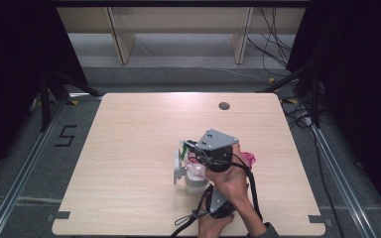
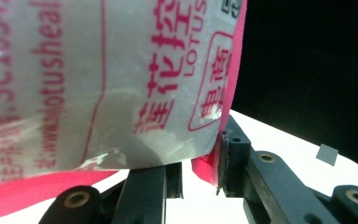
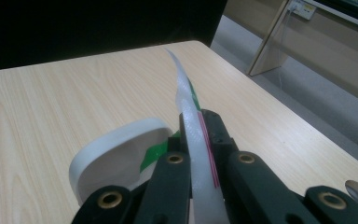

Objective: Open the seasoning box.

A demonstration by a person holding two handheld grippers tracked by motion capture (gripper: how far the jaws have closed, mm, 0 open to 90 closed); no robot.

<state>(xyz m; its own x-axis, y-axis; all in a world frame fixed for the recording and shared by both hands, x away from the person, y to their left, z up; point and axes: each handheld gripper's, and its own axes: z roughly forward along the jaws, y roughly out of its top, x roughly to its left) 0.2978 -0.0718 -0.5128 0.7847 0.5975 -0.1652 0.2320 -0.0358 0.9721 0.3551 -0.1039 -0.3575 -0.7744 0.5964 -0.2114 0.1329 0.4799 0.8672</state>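
Hands [image 1: 230,186] stacked, claws [image 1: 191,157] clamping packet [image 2: 121,79]

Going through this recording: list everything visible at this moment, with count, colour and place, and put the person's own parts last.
packet: one, translucent white with pink print and pink edge, near middle of the table, held between both grippers
white round object: one, white, on the table beside the packet; what it is cannot be told
table: one, light wood, centre of the high view
hole in the table: one, grey, near far edge
shelf legs: two, pale wood, on floor beyond the table
cables: several, black, floor at far right
left gripper: one, black, at the packet's pink edge
right gripper: one, black, shut on the packet's thin edge
hand: two, near table edge
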